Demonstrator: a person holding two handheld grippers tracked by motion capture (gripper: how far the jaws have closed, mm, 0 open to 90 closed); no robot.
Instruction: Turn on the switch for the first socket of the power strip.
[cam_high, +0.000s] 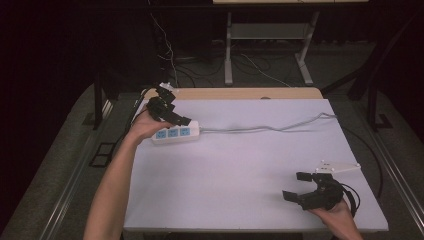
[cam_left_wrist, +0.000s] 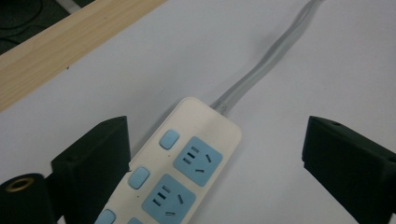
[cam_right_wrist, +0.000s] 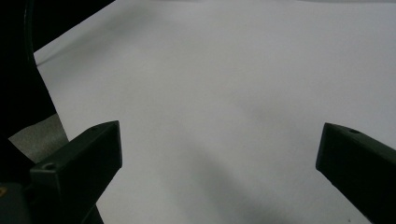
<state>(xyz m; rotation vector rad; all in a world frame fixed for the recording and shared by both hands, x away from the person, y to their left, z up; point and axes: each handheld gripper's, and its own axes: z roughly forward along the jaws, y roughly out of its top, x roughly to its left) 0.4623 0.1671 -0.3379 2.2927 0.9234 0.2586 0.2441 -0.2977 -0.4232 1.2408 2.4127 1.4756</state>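
Dark floor and black drapes surround a table (cam_high: 250, 165) covered by a pale lilac-white sheet, with a strip of bare light wood (cam_high: 235, 93) running along its far edge. Toward ten o'clock on the sheet lies a cream power strip (cam_high: 176, 133) with blue sockets, long side roughly across the table, and its grey cord (cam_high: 270, 128) snakes away toward two o'clock, ending near the far right corner. The left gripper (cam_high: 172, 118) hangs over the ten o'clock end of the strip, held by the person's left hand (cam_high: 144, 126), whose forearm reaches up from seven o'clock. In the left gripper view its jaws stand released and wide apart: the left-side one overlaps the strip's long edge beside the blue switches, whether touching I cannot tell, and the other sits well apart at three o'clock over bare sheet, so nothing is grasped. That view shows the strip's cord end pointing to twelve o'clock, two sockets (cam_left_wrist: 198, 161) and a row of small blue buttons (cam_left_wrist: 169, 139) beside them. The right gripper (cam_high: 298, 186) rests low near five o'clock of the table, in the person's right hand (cam_high: 336, 214), far from the strip. In the right gripper view its jaws are likewise released and spread, with plain sheet between them.
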